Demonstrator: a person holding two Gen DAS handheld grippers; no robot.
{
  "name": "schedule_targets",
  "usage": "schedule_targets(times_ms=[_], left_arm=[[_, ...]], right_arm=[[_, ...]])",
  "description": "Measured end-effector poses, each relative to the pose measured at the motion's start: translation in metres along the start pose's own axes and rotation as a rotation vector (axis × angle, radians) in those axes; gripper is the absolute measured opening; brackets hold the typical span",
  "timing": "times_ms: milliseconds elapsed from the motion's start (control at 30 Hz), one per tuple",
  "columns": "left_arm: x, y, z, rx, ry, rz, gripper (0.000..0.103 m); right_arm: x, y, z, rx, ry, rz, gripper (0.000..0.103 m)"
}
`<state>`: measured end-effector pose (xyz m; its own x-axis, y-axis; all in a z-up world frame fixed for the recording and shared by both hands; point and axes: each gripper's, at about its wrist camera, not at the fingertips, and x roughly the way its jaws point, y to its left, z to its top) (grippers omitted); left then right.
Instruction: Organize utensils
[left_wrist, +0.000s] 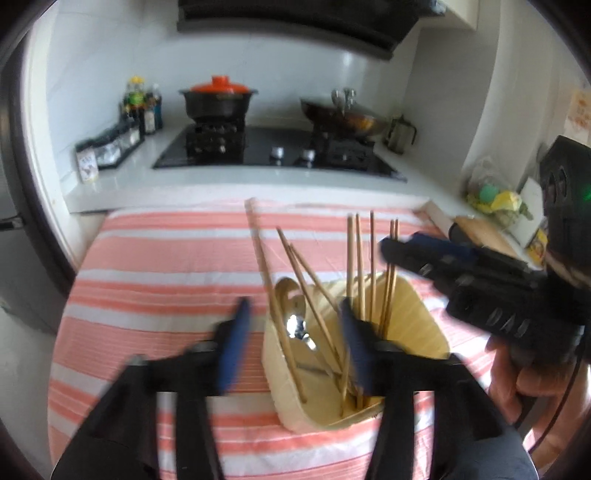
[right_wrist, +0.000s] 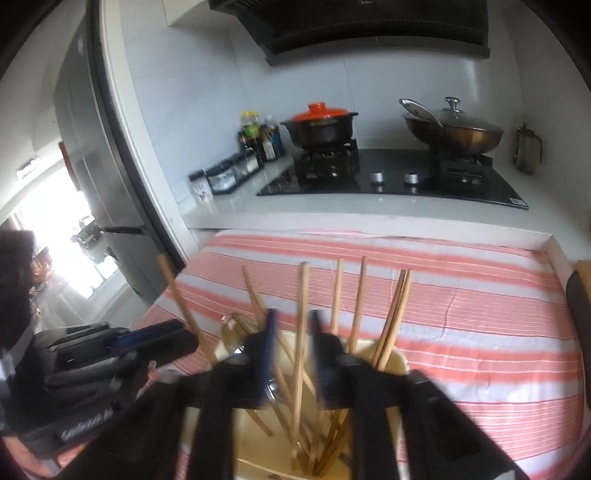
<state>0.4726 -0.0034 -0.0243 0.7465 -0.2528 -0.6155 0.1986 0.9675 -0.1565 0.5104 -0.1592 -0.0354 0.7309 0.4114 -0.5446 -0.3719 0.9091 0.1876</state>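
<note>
A cream utensil holder (left_wrist: 413, 317) stands on the striped cloth and holds several wooden chopsticks (left_wrist: 360, 258) and a metal spoon (left_wrist: 293, 314). My left gripper (left_wrist: 295, 347) is open, its jaws astride the holder's left wall, with the spoon and some chopsticks between them. My right gripper (right_wrist: 291, 350) hovers over the holder (right_wrist: 399, 363); its jaws are open, with a chopstick (right_wrist: 301, 332) standing in the gap. The right gripper also shows in the left wrist view (left_wrist: 399, 247), beside the chopstick tops. The left gripper shows at the left of the right wrist view (right_wrist: 177, 332).
The red-and-white striped cloth (left_wrist: 166, 266) covers the table. Behind it runs a white counter with a black hob (left_wrist: 277, 151), an orange-lidded pot (left_wrist: 219, 99), a wok (left_wrist: 343, 114), sauce bottles (left_wrist: 142, 103) and a metal jug (right_wrist: 528, 147). A fridge (right_wrist: 96, 155) stands at the left.
</note>
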Motion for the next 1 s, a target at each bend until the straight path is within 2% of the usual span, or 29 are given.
schedule_targets(times_ms=[67,133,200,233,300,367,433,467,633,767,833,1000], left_arm=[[-0.024,0.003,0.002,0.014,-0.057,0.011,0.072],[-0.053,0.002,0.001,0.038,-0.107,0.043,0.091],[-0.083,-0.004,-0.005,0.073,-0.176,0.11,0.102],[-0.097,-0.009,-0.011,0.093,-0.21,0.145,0.102],[-0.116,-0.018,-0.02,0.123,-0.246,0.2,0.103],[-0.129,-0.027,-0.033,0.139,-0.247,0.223,0.103],[-0.14,-0.038,-0.048,0.143,-0.233,0.235,0.103],[-0.145,-0.041,-0.054,0.142,-0.23,0.239,0.103],[-0.177,-0.052,-0.091,0.11,-0.258,0.256,0.103],[-0.197,-0.057,-0.108,0.097,-0.269,0.319,0.103],[-0.207,-0.061,-0.114,0.098,-0.271,0.368,0.103],[-0.238,-0.073,-0.132,0.109,-0.303,0.356,0.103]], right_arm=[[-0.026,0.003,0.006,-0.022,-0.074,-0.031,0.054],[-0.055,0.006,0.01,-0.058,-0.124,-0.053,0.055],[-0.083,0.009,0.012,-0.083,-0.184,-0.094,0.065],[-0.104,0.012,0.008,-0.091,-0.218,-0.114,0.068],[-0.125,0.014,0.004,-0.089,-0.242,-0.121,0.083],[-0.146,0.018,-0.012,-0.085,-0.237,-0.129,0.088],[-0.157,0.021,-0.025,-0.08,-0.224,-0.144,0.09],[-0.169,0.028,-0.045,-0.073,-0.187,-0.184,0.092],[-0.198,0.043,-0.084,-0.041,-0.14,-0.257,0.093],[-0.219,0.054,-0.103,-0.047,-0.143,-0.281,0.094],[-0.228,0.061,-0.112,-0.071,-0.15,-0.304,0.101],[-0.246,0.08,-0.128,-0.127,-0.178,-0.354,0.102]])
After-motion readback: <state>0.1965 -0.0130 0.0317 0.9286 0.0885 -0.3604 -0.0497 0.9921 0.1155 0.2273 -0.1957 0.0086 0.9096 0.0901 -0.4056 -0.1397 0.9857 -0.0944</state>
